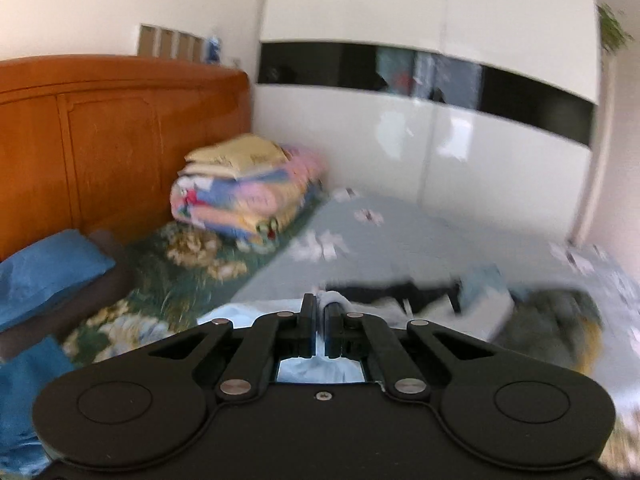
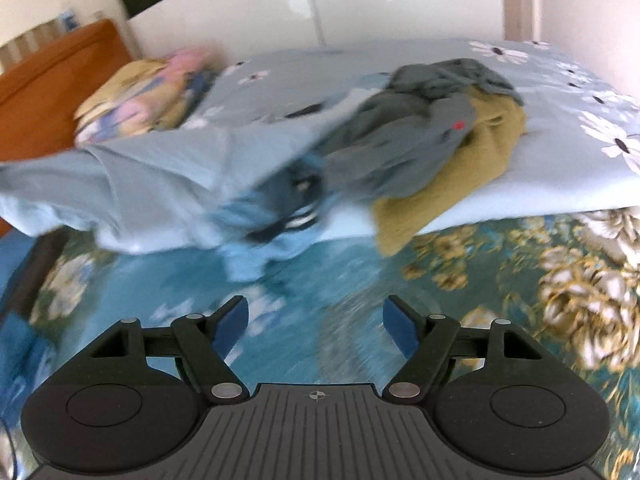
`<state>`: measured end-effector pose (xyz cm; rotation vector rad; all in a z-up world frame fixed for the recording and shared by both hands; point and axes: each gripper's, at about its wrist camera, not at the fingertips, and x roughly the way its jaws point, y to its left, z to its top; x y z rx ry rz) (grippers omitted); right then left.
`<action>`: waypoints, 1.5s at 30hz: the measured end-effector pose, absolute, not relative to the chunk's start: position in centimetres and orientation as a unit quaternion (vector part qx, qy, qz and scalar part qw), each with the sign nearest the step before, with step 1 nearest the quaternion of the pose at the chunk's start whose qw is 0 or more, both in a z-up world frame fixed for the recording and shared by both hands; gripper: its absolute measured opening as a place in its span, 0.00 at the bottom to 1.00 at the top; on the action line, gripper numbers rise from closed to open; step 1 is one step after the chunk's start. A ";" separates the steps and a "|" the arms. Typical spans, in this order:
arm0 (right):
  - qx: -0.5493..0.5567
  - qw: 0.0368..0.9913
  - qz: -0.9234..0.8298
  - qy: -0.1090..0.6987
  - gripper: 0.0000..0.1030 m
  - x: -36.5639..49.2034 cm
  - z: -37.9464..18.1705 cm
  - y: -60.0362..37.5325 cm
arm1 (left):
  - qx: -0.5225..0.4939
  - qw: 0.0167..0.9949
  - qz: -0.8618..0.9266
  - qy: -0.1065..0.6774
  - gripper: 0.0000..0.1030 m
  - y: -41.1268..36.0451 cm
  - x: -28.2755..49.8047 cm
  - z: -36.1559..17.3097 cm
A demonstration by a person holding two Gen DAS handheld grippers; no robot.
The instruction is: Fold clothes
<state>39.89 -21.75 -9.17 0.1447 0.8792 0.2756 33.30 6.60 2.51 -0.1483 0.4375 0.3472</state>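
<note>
White wardrobe doors [image 1: 400, 140] and an orange headboard [image 1: 100, 140] backed a bed [image 2: 560, 80] under a daisy sheet. Near the pile of grey and mustard clothes [image 2: 432, 136], toward the headboard, hung a pale blue garment [image 2: 160, 168]. The left tool [image 1: 321, 312] was pressed together, pinching pale blue cloth, seemingly that garment. The right tool [image 2: 316, 320] stood spread and empty below the pile. With one thin pinch only, the cloth could slip out or drag the neighbouring pile askew.

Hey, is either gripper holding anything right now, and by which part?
The left gripper is shut on a fold of the light blue garment; which part cannot be told. The right gripper is open and holds nothing.
</note>
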 end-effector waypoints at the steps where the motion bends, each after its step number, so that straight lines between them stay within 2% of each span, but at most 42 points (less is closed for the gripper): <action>1: 0.068 0.892 0.139 0.425 0.71 38.4 -9.0 -20.9 | -0.069 0.957 0.163 0.228 0.02 6.7 31.3 2.3; 9: 0.072 0.854 0.164 0.489 0.74 26.3 -11.7 -15.1 | -0.054 0.929 0.144 0.337 0.02 7.1 18.0 -2.4; 14: 0.084 0.824 0.164 0.536 0.74 22.2 -13.2 -13.0 | -0.132 0.895 0.139 0.404 0.02 8.6 15.5 -4.9; 22: 0.120 0.792 0.194 0.566 0.73 21.9 -14.6 -12.3 | -0.171 0.892 0.099 0.407 0.02 6.5 15.1 -4.2; 30: 0.256 0.768 0.148 0.568 0.72 23.6 -16.9 -15.2 | -0.195 0.891 0.033 0.409 0.02 3.5 15.7 -2.7; 35: 0.255 0.775 0.112 0.567 0.69 24.8 -18.0 -15.6 | -0.195 0.887 0.006 0.418 0.02 2.3 15.5 -2.6; 36: 0.246 0.778 0.113 0.566 0.65 25.0 -18.2 -15.4 | -0.193 0.888 0.001 0.418 0.02 2.1 15.5 -2.6; 37: 0.236 0.782 0.113 0.565 0.51 25.1 -18.5 -15.1 | -0.192 0.888 -0.006 0.418 0.02 1.9 15.5 -2.5; 40: 0.205 0.800 0.090 0.556 0.23 26.2 -18.7 -15.3 | -0.190 0.887 -0.026 0.419 0.02 1.3 15.6 -2.2; 42: 0.205 0.811 0.074 0.544 0.11 27.3 -18.1 -16.2 | -0.189 0.885 -0.043 0.424 0.02 0.8 15.8 -2.1; 45: 0.198 0.840 0.060 0.502 0.07 28.9 -15.8 -18.2 | -0.191 0.879 -0.067 0.433 0.02 -0.3 15.9 -2.3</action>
